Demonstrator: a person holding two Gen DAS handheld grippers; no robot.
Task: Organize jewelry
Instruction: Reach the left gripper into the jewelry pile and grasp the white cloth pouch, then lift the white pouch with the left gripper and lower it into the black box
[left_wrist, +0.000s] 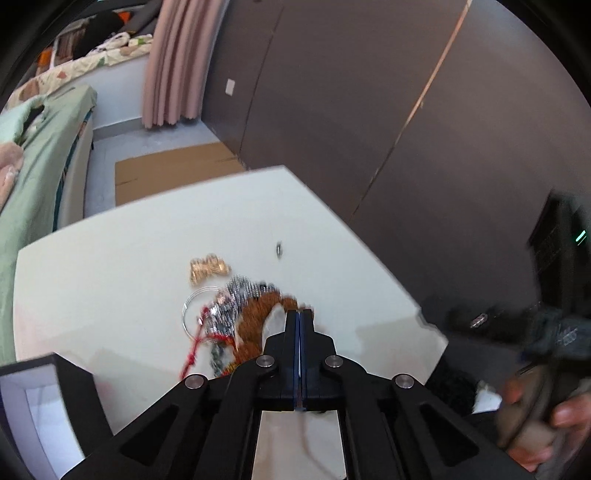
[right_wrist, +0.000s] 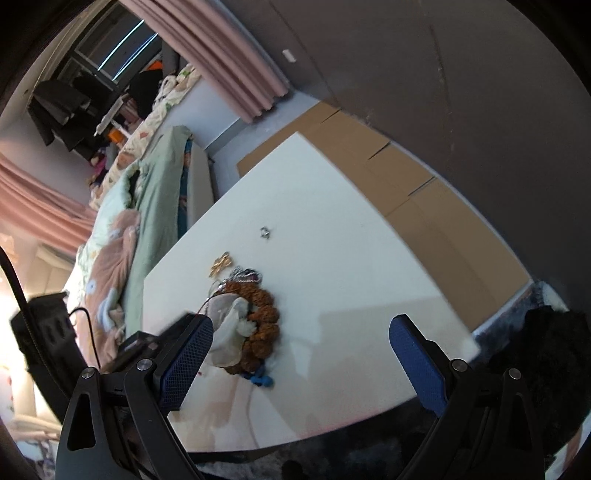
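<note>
**Jewelry pile mid-table, left tool closed, right tool wide**

The jewelry pile (left_wrist: 240, 314) (right_wrist: 247, 306) lies mid-table (left_wrist: 110, 266) (right_wrist: 351, 258), running lengthwise toward the near edge. Only the left view shows a silver bangle (left_wrist: 192, 314). Left gripper (left_wrist: 299, 317): fingers pressed together; whether they pinch anything is unclear. Right gripper (right_wrist: 301, 332) gapes wide above bare tabletop.

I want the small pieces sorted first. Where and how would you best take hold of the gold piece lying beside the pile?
Probably from straight above, jaws closing across the narrow middle of the gold piece. It lies flat on the white table, just apart from the tangled pile, so its far side, away from the pile, is the freer approach. The open right gripper suits this.
</note>
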